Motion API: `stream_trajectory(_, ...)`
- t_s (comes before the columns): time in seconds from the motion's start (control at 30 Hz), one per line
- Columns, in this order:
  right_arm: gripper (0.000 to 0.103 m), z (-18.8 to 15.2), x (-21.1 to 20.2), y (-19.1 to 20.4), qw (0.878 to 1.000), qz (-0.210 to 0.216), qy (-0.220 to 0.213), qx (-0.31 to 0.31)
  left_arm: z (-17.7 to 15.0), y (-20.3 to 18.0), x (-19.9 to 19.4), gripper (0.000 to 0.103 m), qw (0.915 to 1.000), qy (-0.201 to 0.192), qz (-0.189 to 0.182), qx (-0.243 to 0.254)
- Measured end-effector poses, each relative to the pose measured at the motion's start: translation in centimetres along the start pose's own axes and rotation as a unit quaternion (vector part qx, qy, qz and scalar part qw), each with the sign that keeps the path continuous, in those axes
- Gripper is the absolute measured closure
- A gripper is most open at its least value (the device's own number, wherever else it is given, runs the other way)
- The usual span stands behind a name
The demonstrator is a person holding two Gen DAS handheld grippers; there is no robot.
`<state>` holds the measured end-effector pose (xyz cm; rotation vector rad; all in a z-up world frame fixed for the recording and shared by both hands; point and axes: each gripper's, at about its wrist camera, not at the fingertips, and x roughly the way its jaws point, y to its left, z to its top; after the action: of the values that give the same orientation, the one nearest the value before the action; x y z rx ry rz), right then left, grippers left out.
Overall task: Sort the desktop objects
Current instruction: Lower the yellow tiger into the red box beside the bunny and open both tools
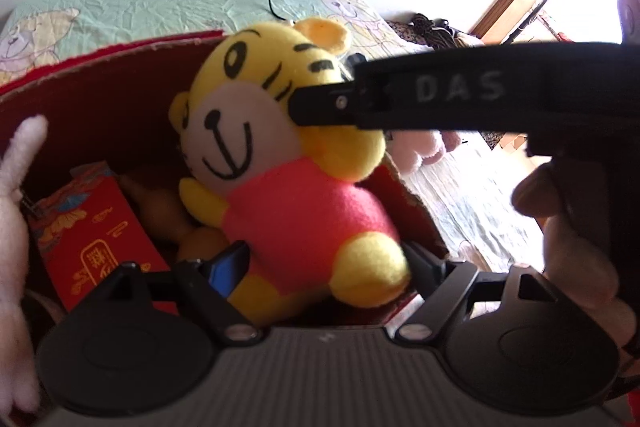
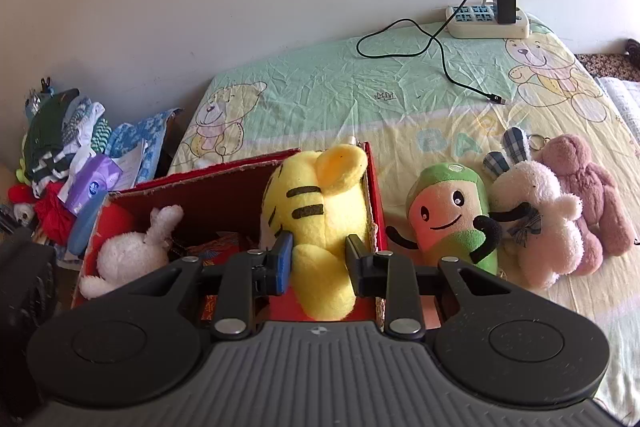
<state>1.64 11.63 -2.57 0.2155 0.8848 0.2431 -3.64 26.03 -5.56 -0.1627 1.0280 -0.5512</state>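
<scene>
A yellow tiger plush with a pink shirt (image 1: pixel 288 163) stands in the red cardboard box (image 1: pixel 100 95). It also shows from behind in the right wrist view (image 2: pixel 320 219). My right gripper (image 2: pixel 319 263) is shut on its lower body, inside the box (image 2: pixel 224 187). My left gripper (image 1: pixel 324 263) is open around the plush's legs; whether its fingers touch is unclear. The right gripper's body (image 1: pixel 460 95) crosses the left wrist view beside the plush's head. A white rabbit plush (image 2: pixel 128 251) lies in the box's left end.
A green-and-pink plush (image 2: pixel 452 223), a white plush (image 2: pixel 536 219) and a mauve bear (image 2: pixel 588 195) lie on the bed sheet (image 2: pixel 340 83) right of the box. A power strip (image 2: pixel 488 21) with charger and cable lies at the back. Clutter (image 2: pixel 80 155) is piled left.
</scene>
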Motion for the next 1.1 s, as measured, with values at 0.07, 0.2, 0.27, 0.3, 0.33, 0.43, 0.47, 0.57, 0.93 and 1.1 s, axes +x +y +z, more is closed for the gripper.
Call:
stream_trajectory(0.07,0.073,-0.2,0.2,0.1,1.000,-0.009,-0.002,-0.012,-0.1,-0.1,-0.3,0.022,1.0000,-0.004,0.007,0.003)
stream_trajectory(0.2,0.073,-0.3,0.4,-0.3,1.000,-0.010,-0.001,-0.006,-0.4,-0.1,-0.9,0.022,0.9999,-0.008,0.010,-0.006)
stream_trajectory(0.27,0.072,-0.4,0.3,-0.3,1.000,-0.012,-0.002,-0.009,-0.5,-0.2,-1.4,0.023,0.9998,-0.011,0.014,-0.006)
stream_trajectory(0.3,0.072,-0.4,0.3,-0.2,1.000,-0.011,-0.002,-0.008,-0.4,-0.2,-1.4,0.023,0.9998,-0.013,0.017,-0.006)
stream_trajectory(0.33,0.072,-0.4,0.2,-0.2,1.000,-0.011,-0.002,-0.007,-0.4,-0.3,-1.4,0.023,0.9997,-0.013,0.019,-0.007)
stream_trajectory(0.43,0.071,-0.6,0.1,-0.4,1.000,-0.011,0.000,-0.001,-0.6,-0.6,-1.9,0.023,0.9995,-0.019,0.023,-0.008)
stream_trajectory(0.47,0.070,-0.7,0.1,-0.5,1.000,-0.011,0.000,0.001,-0.6,-0.6,-2.2,0.023,0.9995,-0.021,0.024,-0.008)
stream_trajectory(0.57,0.070,-0.9,0.0,-0.4,1.000,-0.011,-0.001,-0.003,-0.7,-0.8,-2.7,0.023,0.9991,-0.027,0.032,-0.007)
stream_trajectory(0.93,0.070,-1.3,-0.6,-0.8,1.000,-0.002,-0.010,0.002,-1.8,-0.7,-5.6,0.021,0.9982,-0.053,0.013,-0.027)
stream_trajectory(1.1,0.071,-1.5,-0.4,-0.6,1.000,-0.004,-0.011,-0.004,-1.7,-0.8,-6.7,0.020,0.9965,-0.065,0.043,-0.030)
